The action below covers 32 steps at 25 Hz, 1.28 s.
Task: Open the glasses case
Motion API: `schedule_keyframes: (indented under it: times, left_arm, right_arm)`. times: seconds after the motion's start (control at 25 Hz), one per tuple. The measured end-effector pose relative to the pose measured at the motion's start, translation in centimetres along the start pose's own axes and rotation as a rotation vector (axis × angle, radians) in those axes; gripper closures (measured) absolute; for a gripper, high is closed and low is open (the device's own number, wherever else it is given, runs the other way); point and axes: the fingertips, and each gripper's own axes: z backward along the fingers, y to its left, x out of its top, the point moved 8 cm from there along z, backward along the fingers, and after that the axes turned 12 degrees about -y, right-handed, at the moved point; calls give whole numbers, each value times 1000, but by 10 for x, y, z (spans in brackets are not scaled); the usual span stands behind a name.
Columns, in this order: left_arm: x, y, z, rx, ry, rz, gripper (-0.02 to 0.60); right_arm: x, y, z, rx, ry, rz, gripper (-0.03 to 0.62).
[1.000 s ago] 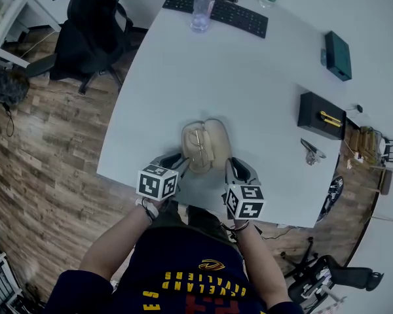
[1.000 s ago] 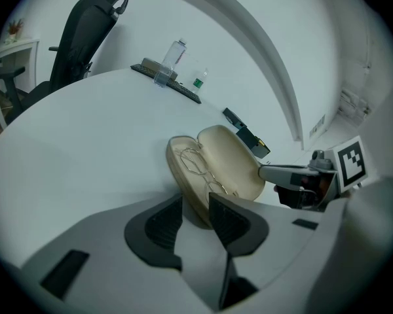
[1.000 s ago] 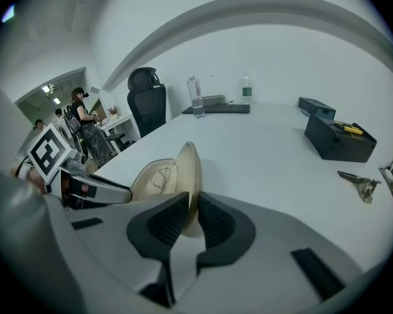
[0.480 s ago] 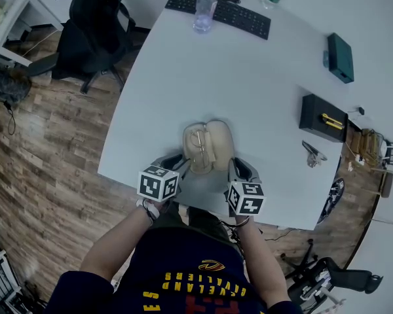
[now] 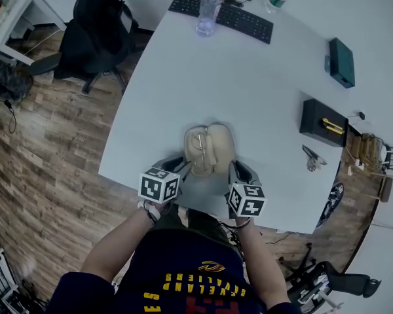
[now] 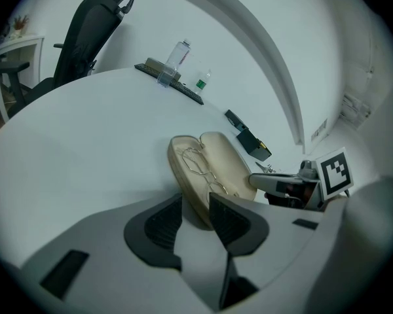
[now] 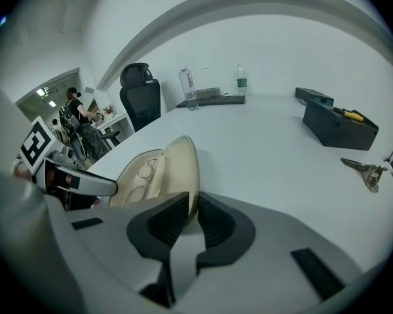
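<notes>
Open glasses case on the table — left tongs clamped on its base, right tongs on its lid.

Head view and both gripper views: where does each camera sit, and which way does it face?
Head view: on the person's head, facing steeply down at the white table; shows both arms, left tool and right tool at the open glasses case.
Left gripper view: on the left tool, looking along its jaws, shut on the case's base, toward the keyboard.
Right gripper view: on the right tool, along its jaws, shut on the lid, toward the water bottle.
Shared: both gripper views see that bottle and the keyboard.
</notes>
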Motion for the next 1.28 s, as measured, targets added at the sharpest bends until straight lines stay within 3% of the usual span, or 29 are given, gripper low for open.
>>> schedule_keyframes:
  times: [0.6,0.88,1.28]
  left_arm:
    - [7,-10,0,1,-18,-17,442]
    - [15,-17,1,0,-32,-36,442]
    - [34,-31,15,-3,-82,-46,442]
  right_arm:
    - [5,6,3,10,-34,6,536]
    - [8,11,5,23,-50,15,473]
    - [33,8,25,18,-121,3,457]
